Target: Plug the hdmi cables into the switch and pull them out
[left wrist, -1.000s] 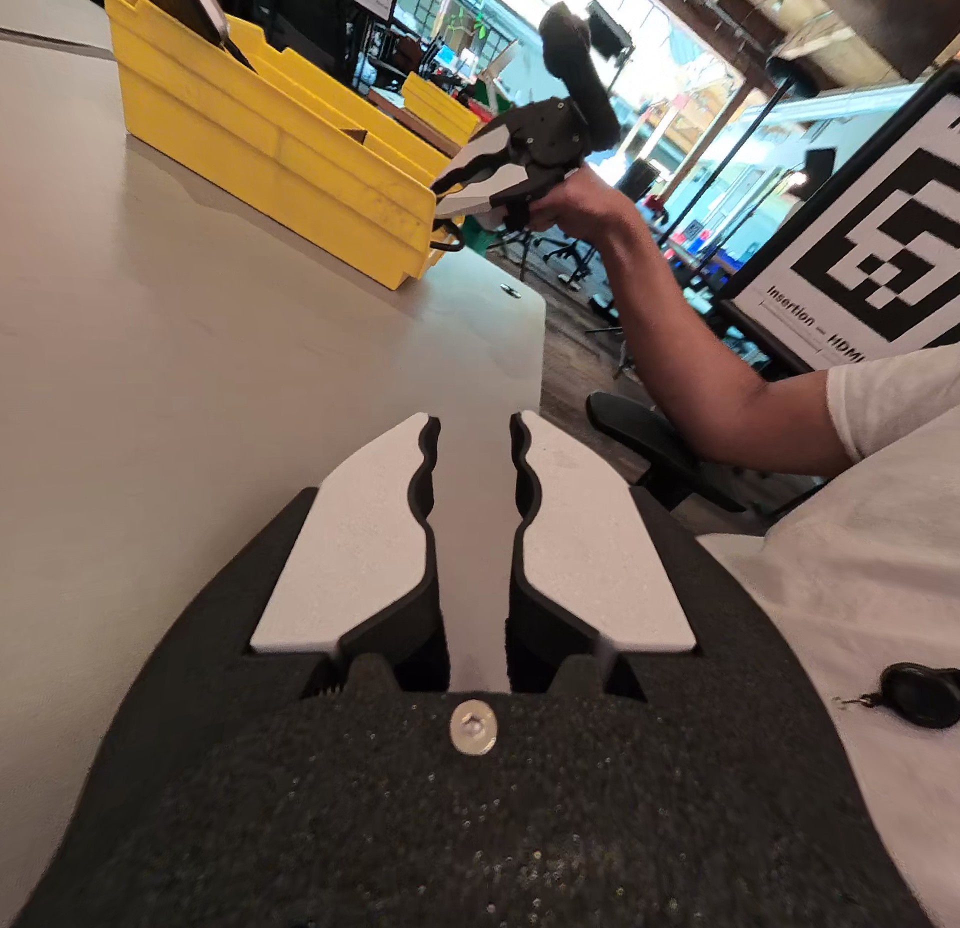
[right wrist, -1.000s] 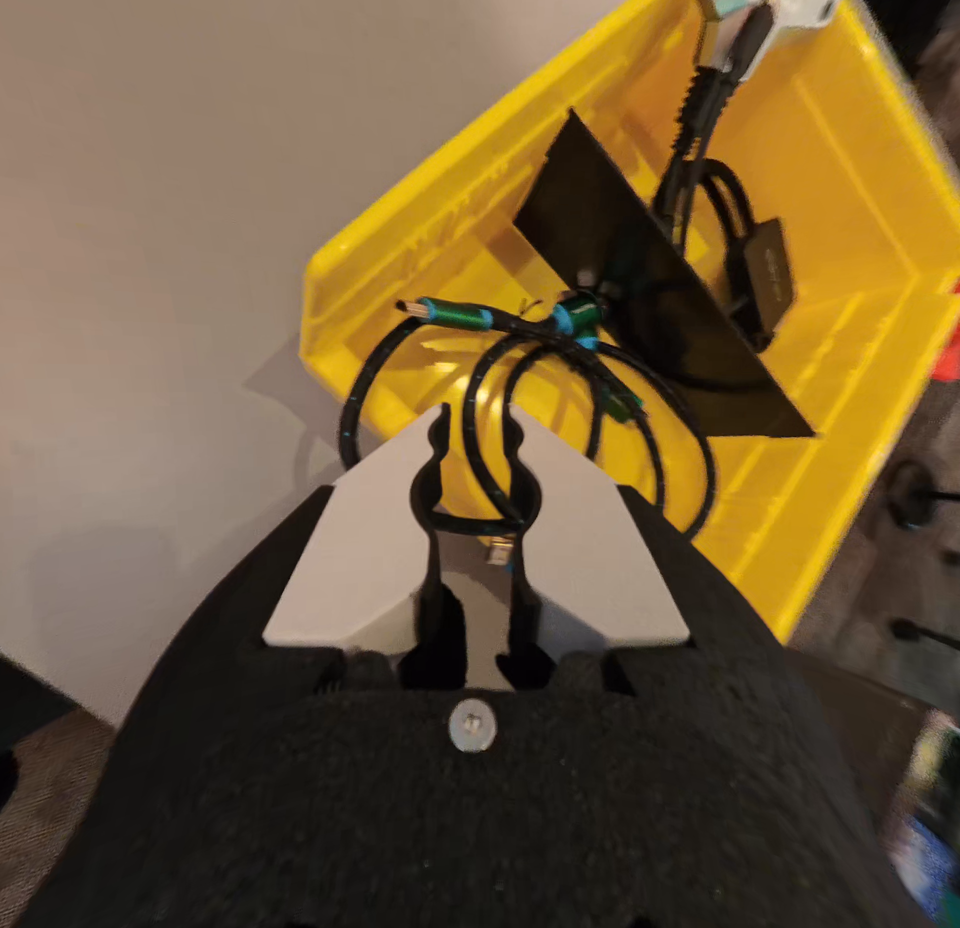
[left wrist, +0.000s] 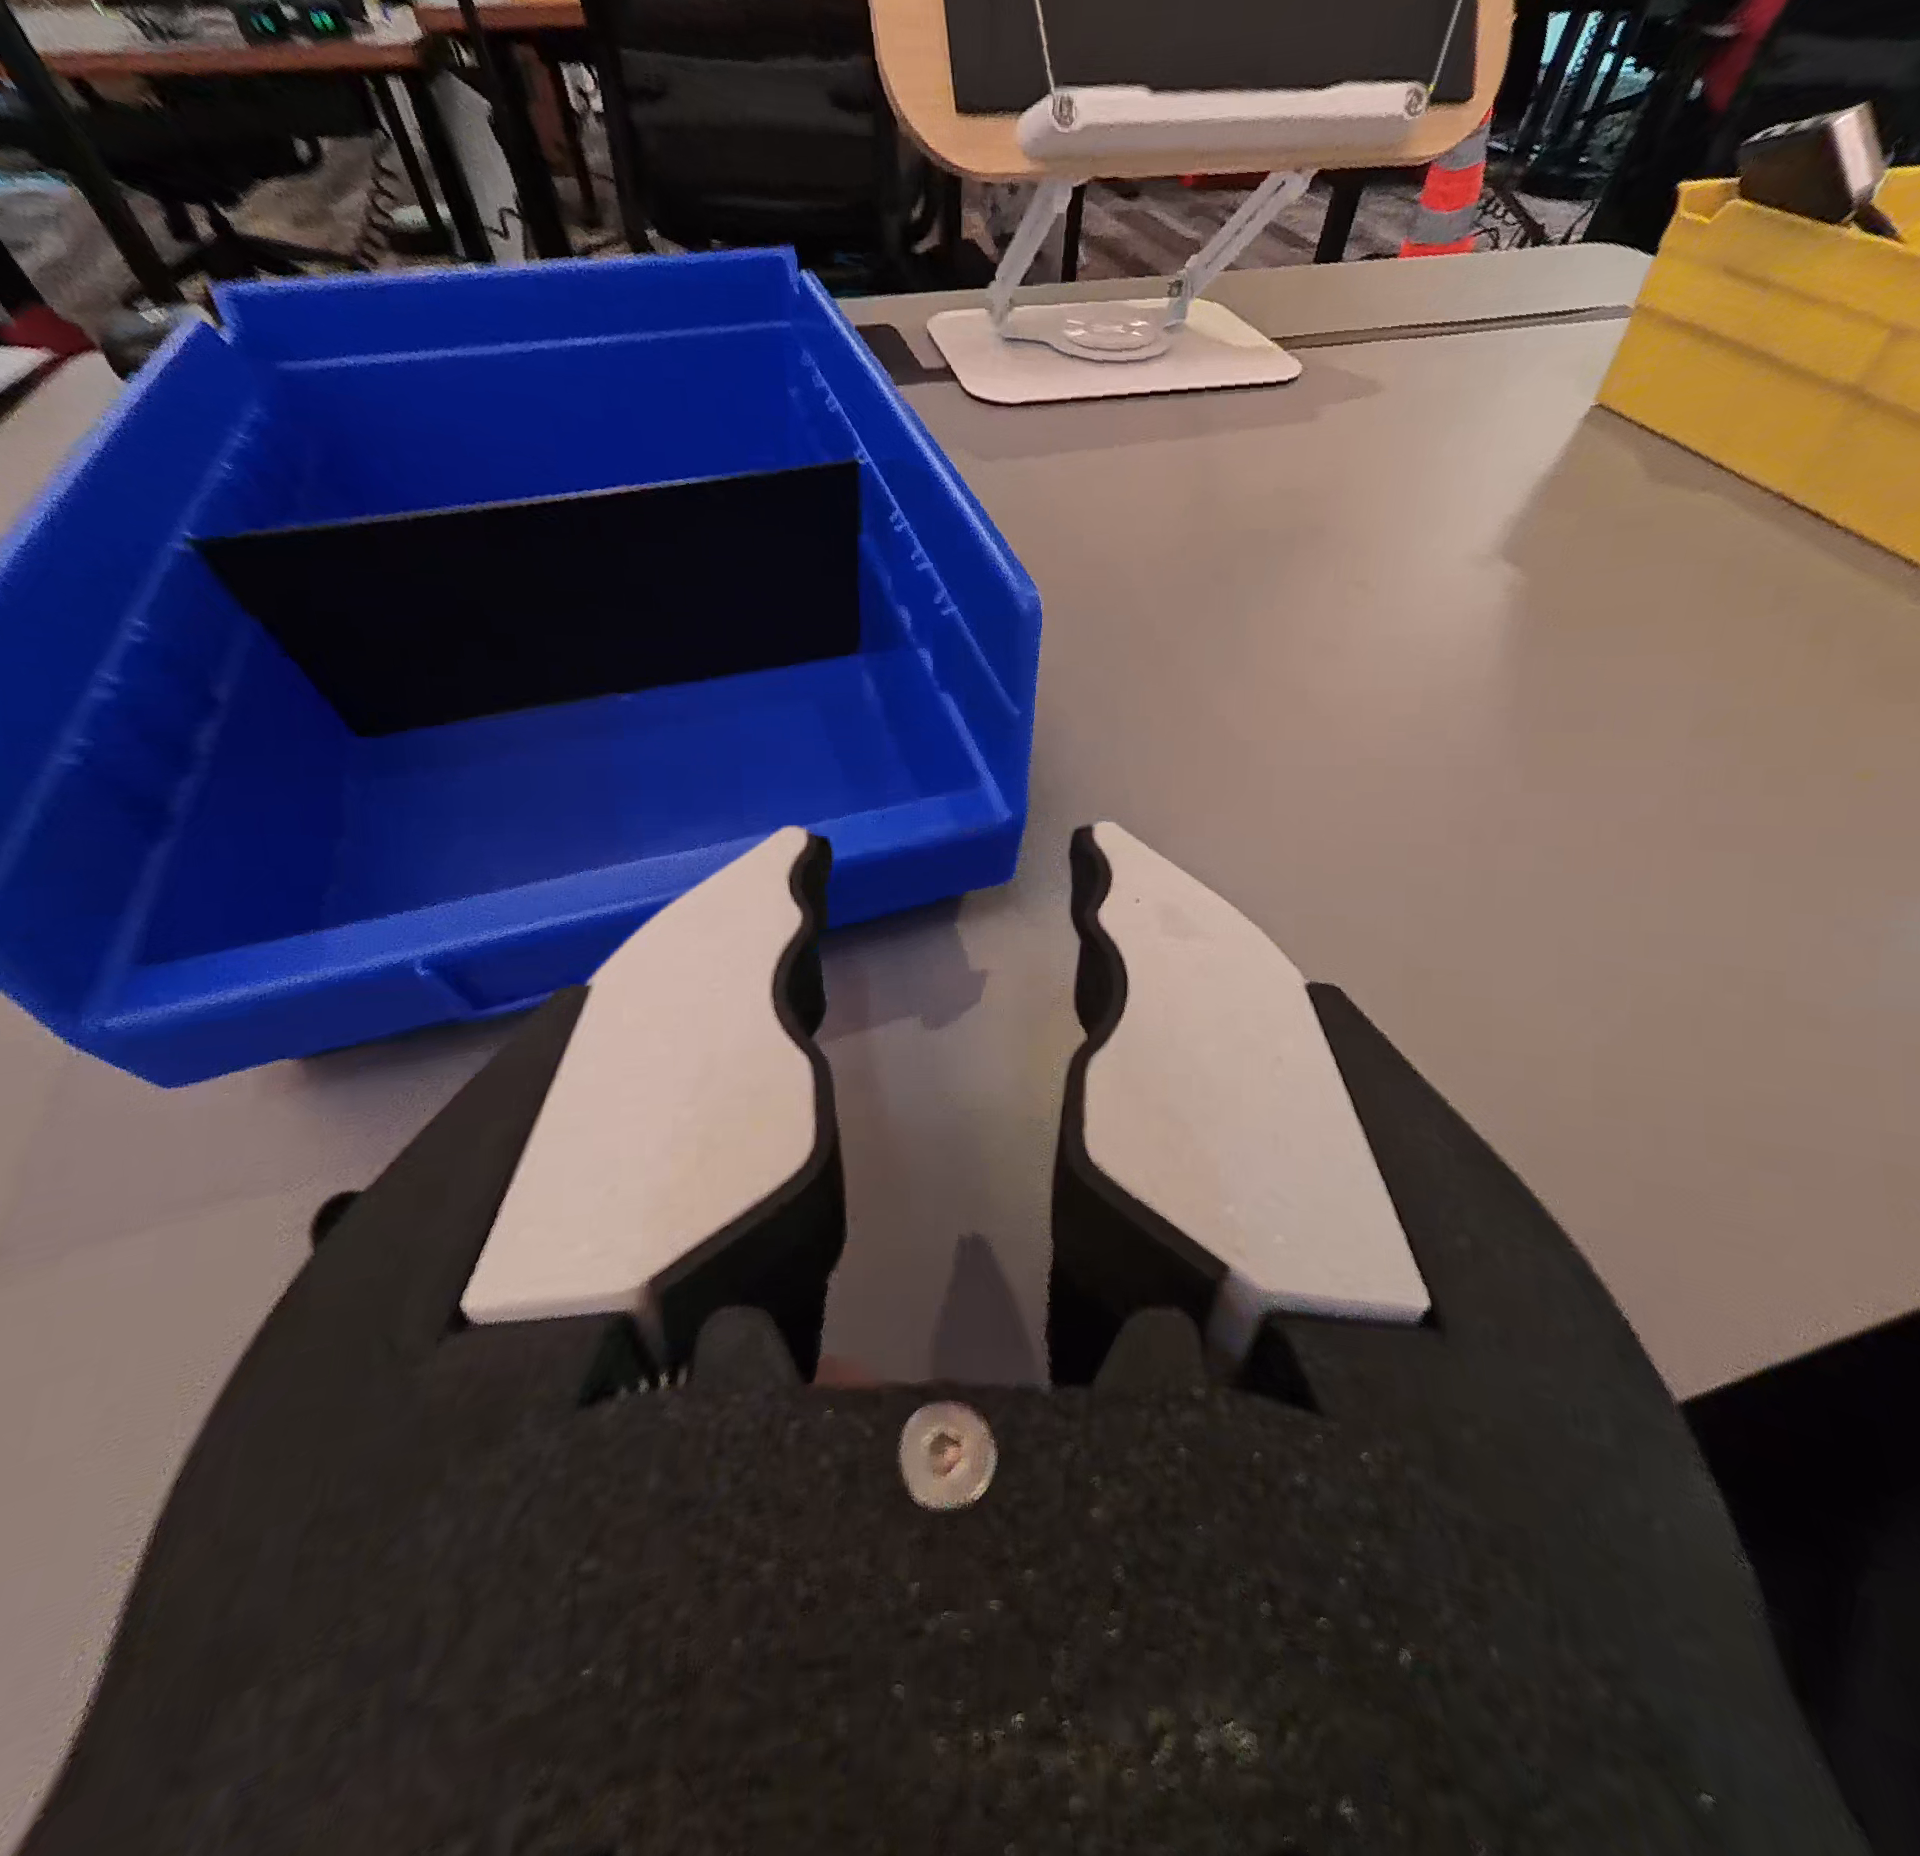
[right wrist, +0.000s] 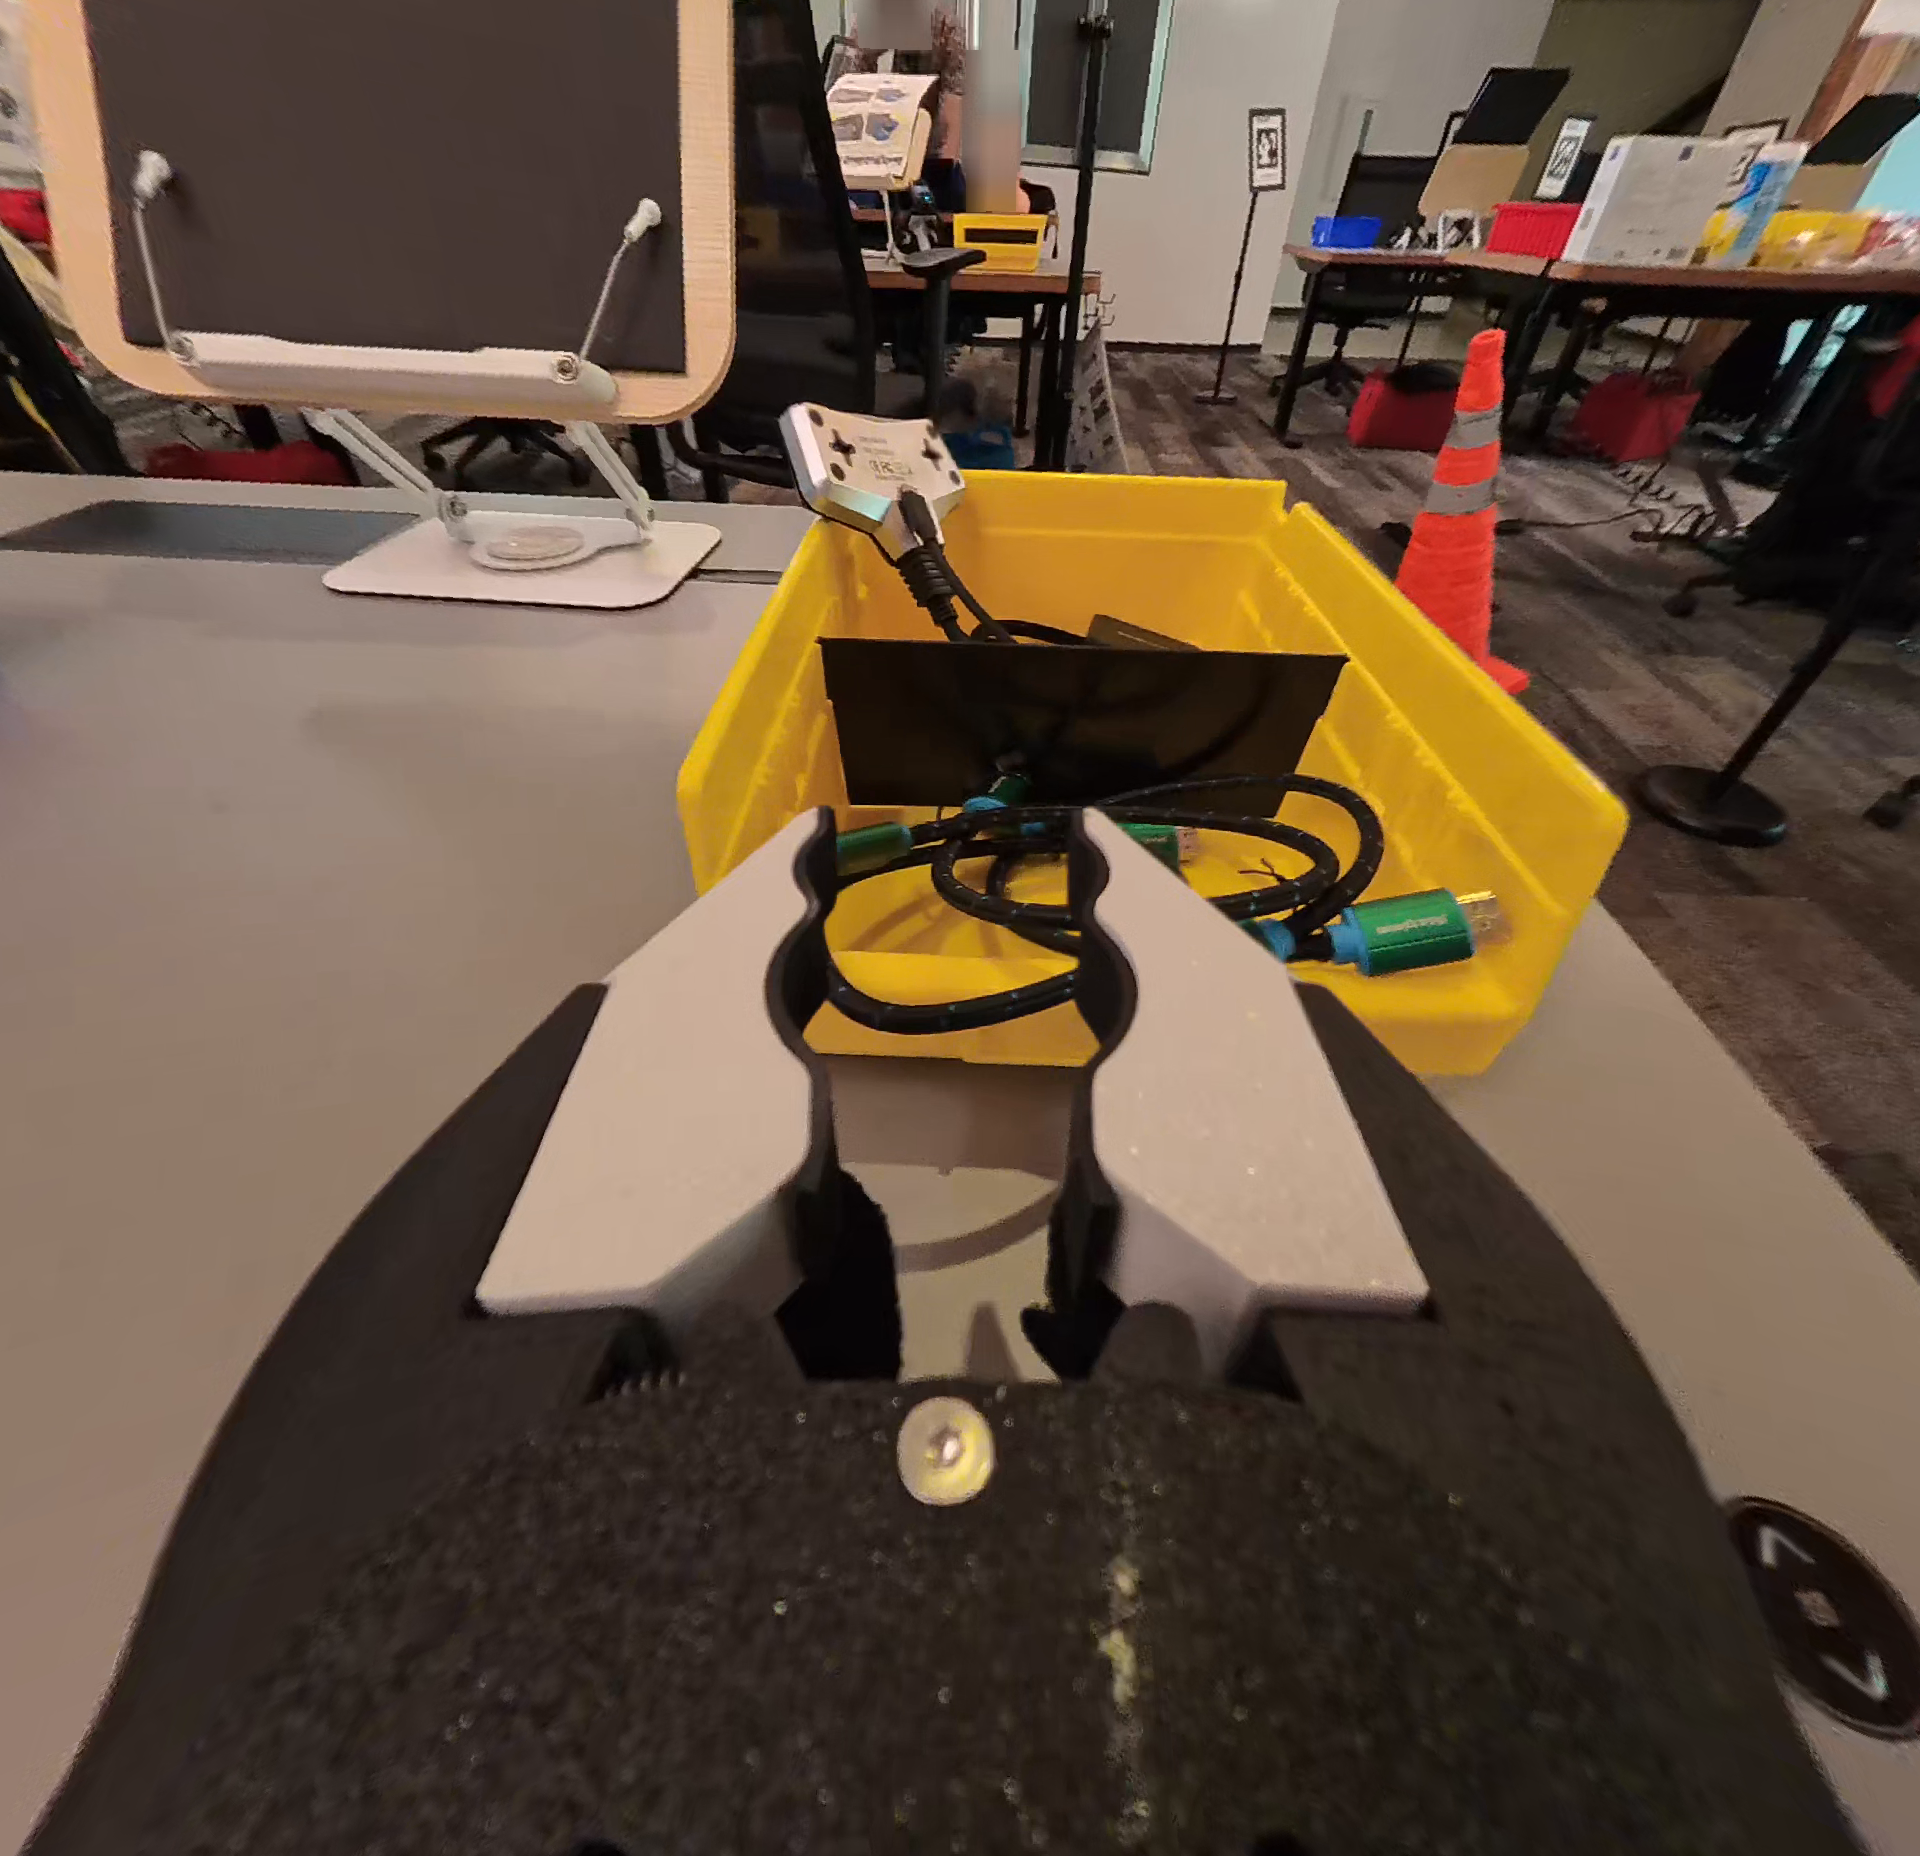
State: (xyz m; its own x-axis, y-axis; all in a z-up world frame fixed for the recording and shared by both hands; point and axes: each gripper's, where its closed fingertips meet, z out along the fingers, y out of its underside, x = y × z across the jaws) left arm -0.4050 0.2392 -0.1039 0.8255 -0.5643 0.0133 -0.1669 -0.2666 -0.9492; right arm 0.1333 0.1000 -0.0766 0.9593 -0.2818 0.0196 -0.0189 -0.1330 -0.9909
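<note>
Yellow bin (right wrist: 1455, 757): holds coiled black cables (right wrist: 1320, 850) with green plugs, in front of its black divider (right wrist: 1081, 726); silver switch (right wrist: 868, 461) propped on its far rim. Right gripper (right wrist: 951, 861) before it, jaws apart, empty. Left gripper (left wrist: 945, 861), apart, empty, well left, beside blue bin (left wrist: 935, 518).

Two black grainy tool bodies, each with grey wavy-edged fingers (left wrist: 686, 1068) and one silver screw (right wrist: 943, 1450).
</note>
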